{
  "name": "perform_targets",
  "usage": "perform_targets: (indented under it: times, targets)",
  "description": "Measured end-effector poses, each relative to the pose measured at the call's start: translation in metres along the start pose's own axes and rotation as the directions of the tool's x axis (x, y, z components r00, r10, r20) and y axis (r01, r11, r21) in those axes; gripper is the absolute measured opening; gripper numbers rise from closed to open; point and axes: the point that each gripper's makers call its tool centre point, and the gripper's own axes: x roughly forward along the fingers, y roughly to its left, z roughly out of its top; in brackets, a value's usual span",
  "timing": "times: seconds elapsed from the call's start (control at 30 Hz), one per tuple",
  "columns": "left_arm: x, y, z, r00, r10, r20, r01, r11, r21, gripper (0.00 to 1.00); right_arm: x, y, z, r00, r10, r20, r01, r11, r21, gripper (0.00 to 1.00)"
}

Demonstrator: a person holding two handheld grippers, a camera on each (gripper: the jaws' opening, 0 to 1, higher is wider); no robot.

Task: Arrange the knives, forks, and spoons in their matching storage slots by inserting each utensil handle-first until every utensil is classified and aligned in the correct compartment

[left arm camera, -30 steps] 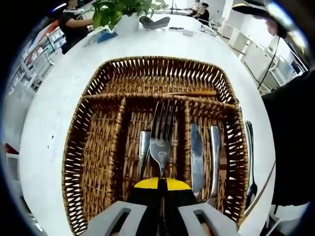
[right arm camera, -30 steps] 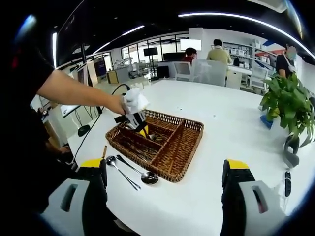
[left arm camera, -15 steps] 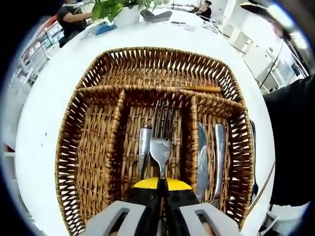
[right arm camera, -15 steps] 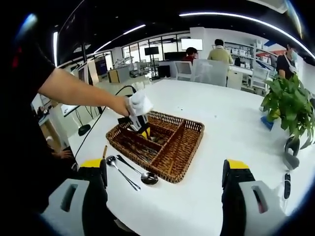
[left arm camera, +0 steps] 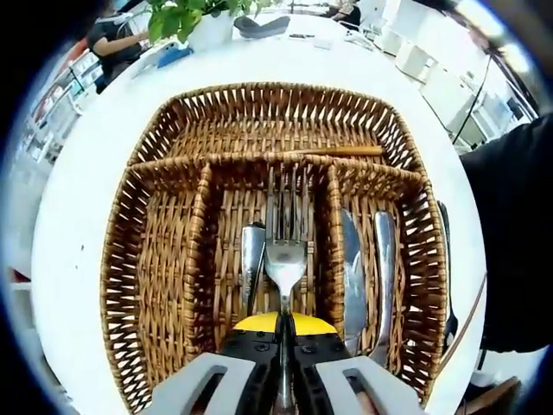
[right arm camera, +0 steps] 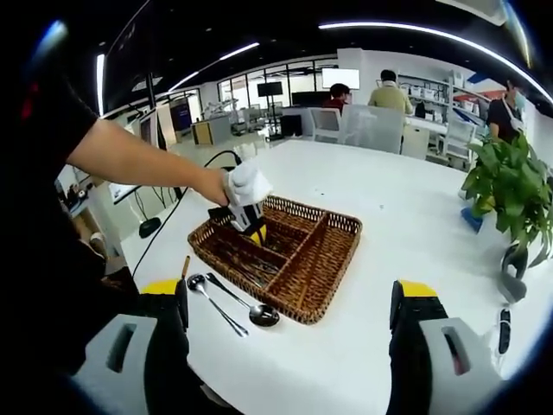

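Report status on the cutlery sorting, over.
Left gripper shut on silver fork, over middle slot of brown wicker tray. Right gripper open, empty. Two silver spoons wait on white table.

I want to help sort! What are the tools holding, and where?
The left tool pinches a fork by its handle. The right tool is open, holding nothing.

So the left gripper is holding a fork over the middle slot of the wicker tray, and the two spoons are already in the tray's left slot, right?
Not quite. The two spoons lie on the white table beside the wicker tray, as the right gripper view shows. The rest holds: the left gripper holds a fork over the middle slot.
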Motion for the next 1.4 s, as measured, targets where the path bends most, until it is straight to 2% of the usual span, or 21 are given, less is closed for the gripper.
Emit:
perform_targets:
  times: [0.07,0.23,0.33,0.5,0.6,0.73,0.8,0.87,0.93,0.97,1.0,1.03,1.07,1.17,1.27,1.33,1.37,1.4]
  targets:
    - [-0.001,-0.001,0.0,1.0,0.005,0.0,-0.005,1.0,0.027,0.02,-0.001,0.0,0.001,1.0,-0.001,0.004,0.001,1.0,0.003,0.99]
    - [-0.003,0.001,-0.001,1.0,0.03,0.009,-0.03,0.999,0.031,0.03,-0.001,0.0,0.001,1.0,-0.004,0.007,0.004,1.0,0.006,0.99]
    - [-0.007,0.009,-0.003,0.998,0.065,0.016,-0.066,0.998,0.024,0.13,-0.002,0.002,0.001,1.0,-0.002,0.009,0.002,1.0,0.007,0.99]
    - [-0.013,0.009,-0.007,0.997,0.066,0.035,-0.066,0.998,0.009,0.15,-0.002,0.004,0.003,1.0,-0.001,0.014,0.001,1.0,0.005,0.99]
    - [-0.024,0.01,-0.004,0.993,0.084,0.081,-0.083,0.996,-0.017,0.18,-0.002,0.004,0.004,1.0,-0.002,0.02,0.002,1.0,0.005,0.99]
    - [-0.045,0.014,0.0,0.977,0.134,0.163,-0.121,0.989,-0.086,0.24,-0.002,0.005,0.007,1.0,0.001,0.025,-0.001,1.0,-0.001,0.99]
    - [-0.056,0.016,0.0,0.965,0.165,0.202,-0.143,0.982,-0.121,0.29,-0.001,0.005,0.009,1.0,0.003,0.027,-0.002,1.0,-0.006,0.99]
    - [-0.069,0.016,0.002,0.947,0.194,0.255,-0.159,0.976,-0.15,0.33,0.0,0.005,0.014,0.999,0.004,0.033,-0.004,1.0,-0.013,0.99]
    - [-0.08,0.01,0.002,0.935,0.179,0.306,-0.114,0.969,-0.219,0.4,0.001,0.004,0.016,0.999,0.008,0.036,-0.007,1.0,-0.015,0.99]
    - [-0.085,0.008,0.003,0.924,0.181,0.338,-0.105,0.967,-0.23,0.43,0.001,0.004,0.018,0.999,0.009,0.039,-0.008,1.0,-0.018,0.99]
    - [-0.093,0.008,0.004,0.906,0.197,0.374,-0.109,0.964,-0.243,0.47,0.002,0.004,0.02,0.999,0.01,0.041,-0.009,1.0,-0.022,0.99]
    - [-0.098,0.008,0.003,0.897,0.21,0.389,-0.113,0.96,-0.258,0.53,0.002,0.003,0.021,0.999,0.012,0.042,-0.011,1.0,-0.024,0.99]
    - [-0.107,0.008,0.002,0.882,0.239,0.406,-0.138,0.955,-0.263,0.57,0.003,0.003,0.022,0.999,0.013,0.044,-0.012,1.0,-0.026,0.99]
    - [-0.125,0.004,-0.005,0.86,0.285,0.423,-0.168,0.941,-0.293,0.64,0.004,0.002,0.028,0.998,0.016,0.052,-0.014,0.999,-0.033,0.99]
    - [-0.142,-0.004,-0.009,0.843,0.297,0.448,-0.165,0.936,-0.311,0.69,0.006,0.001,0.033,0.998,0.019,0.061,-0.017,0.999,-0.041,0.99]
    - [-0.151,-0.006,-0.013,0.829,0.327,0.454,-0.193,0.928,-0.317,0.74,0.007,0.001,0.035,0.998,0.02,0.064,-0.017,0.999,-0.045,0.99]
    - [-0.159,-0.011,-0.012,0.816,0.349,0.46,-0.211,0.922,-0.325,0.77,0.007,0.001,0.035,0.998,0.021,0.066,-0.018,0.999,-0.046,0.99]
    - [-0.165,-0.011,-0.013,0.798,0.374,0.473,-0.226,0.913,-0.34,0.81,0.007,0.001,0.036,0.997,0.022,0.067,-0.019,0.999,-0.047,0.99]
